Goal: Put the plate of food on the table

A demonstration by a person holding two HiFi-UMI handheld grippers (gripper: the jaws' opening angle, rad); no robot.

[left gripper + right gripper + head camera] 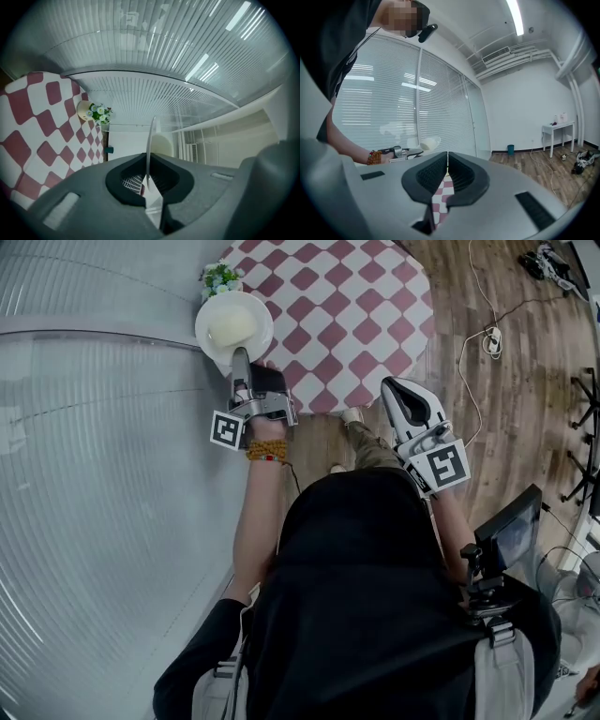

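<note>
A white plate (pixel 232 329) with a pale mound of food sits at the left edge of the table (pixel 356 306), which has a red-and-white checked cloth. My left gripper (pixel 241 359) is shut on the plate's near rim. In the left gripper view the plate (pixel 150 136) shows edge-on, pinched between the jaws of the left gripper (pixel 147 180). Whether it rests on the cloth I cannot tell. My right gripper (pixel 398 390) hangs beside the table's near edge, and in its own view the right gripper (pixel 446 168) is shut with nothing in it.
A small pot of flowers (pixel 220 277) stands on the table just beyond the plate. A window with blinds (pixel 94 427) runs along the left. Cables (pixel 489 338) lie on the wooden floor at the right. A screen on a stand (pixel 506 540) is near my right side.
</note>
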